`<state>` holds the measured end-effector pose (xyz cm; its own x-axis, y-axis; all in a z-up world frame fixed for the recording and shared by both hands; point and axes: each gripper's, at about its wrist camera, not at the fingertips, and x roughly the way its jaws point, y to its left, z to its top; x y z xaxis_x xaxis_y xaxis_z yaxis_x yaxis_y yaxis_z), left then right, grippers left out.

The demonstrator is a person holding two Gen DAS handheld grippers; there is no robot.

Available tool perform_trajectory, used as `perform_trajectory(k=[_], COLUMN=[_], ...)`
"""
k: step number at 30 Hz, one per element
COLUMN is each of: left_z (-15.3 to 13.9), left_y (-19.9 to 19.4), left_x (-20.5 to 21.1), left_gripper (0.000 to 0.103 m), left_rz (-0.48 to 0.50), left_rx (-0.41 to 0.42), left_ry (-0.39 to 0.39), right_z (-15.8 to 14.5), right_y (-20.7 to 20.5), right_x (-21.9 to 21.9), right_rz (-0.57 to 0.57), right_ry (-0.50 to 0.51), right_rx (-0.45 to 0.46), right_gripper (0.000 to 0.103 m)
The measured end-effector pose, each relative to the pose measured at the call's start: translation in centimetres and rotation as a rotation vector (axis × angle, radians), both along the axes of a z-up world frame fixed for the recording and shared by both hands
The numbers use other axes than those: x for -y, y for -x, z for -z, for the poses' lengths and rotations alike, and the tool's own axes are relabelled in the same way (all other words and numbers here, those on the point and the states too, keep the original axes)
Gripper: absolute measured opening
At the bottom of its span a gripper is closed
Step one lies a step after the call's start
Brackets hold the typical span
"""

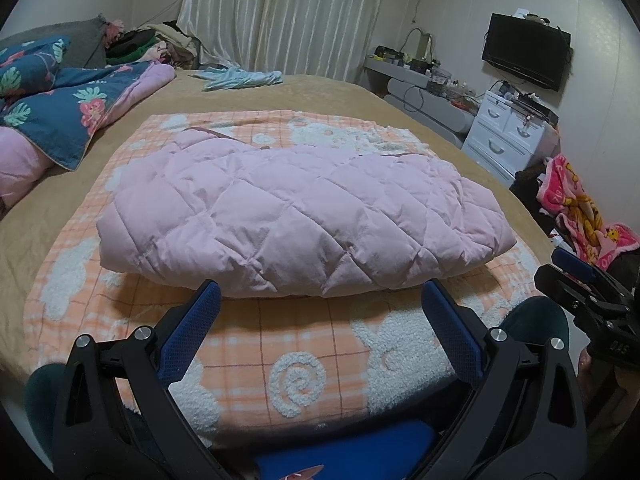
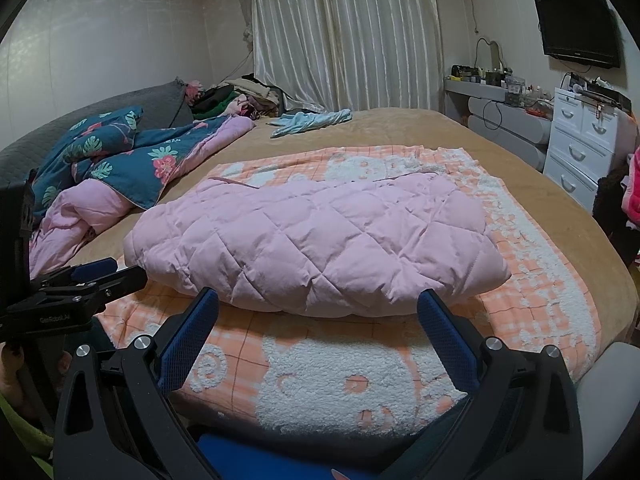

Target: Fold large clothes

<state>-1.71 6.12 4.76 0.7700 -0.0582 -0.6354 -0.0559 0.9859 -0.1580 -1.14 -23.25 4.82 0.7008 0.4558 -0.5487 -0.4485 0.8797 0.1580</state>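
A pink quilted jacket (image 1: 296, 208) (image 2: 316, 240) lies folded into a thick bundle on an orange-and-white checked blanket (image 1: 312, 352) (image 2: 360, 364) spread on the bed. My left gripper (image 1: 320, 300) is open just in front of the bundle's near edge, with nothing between its blue pads. My right gripper (image 2: 318, 308) is also open at the near edge, empty. The right gripper (image 1: 576, 276) shows at the right edge of the left wrist view, and the left gripper (image 2: 100, 272) shows at the left edge of the right wrist view.
A tan bedspread (image 1: 320, 96) covers the bed. A blue floral quilt (image 1: 60, 104) with pink lining is heaped at the left. A light blue garment (image 1: 240, 78) lies at the far side. White drawers (image 1: 508, 136) and a wall TV (image 1: 524, 50) stand at the right.
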Motion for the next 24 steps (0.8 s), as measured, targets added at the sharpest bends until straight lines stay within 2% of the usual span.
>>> perform_trajectory(k=[24], left_z=[-0.43], left_y=[0.82], left_x=[-0.21], left_gripper=[0.094], left_rz=[0.000], left_rx=[0.013], left_ry=[-0.001], right_z=[-0.05], right_y=[0.05], right_x=[0.10], right_rz=[-0.001], right_ry=[0.003], right_rx=[0.004], right_gripper=[0.099])
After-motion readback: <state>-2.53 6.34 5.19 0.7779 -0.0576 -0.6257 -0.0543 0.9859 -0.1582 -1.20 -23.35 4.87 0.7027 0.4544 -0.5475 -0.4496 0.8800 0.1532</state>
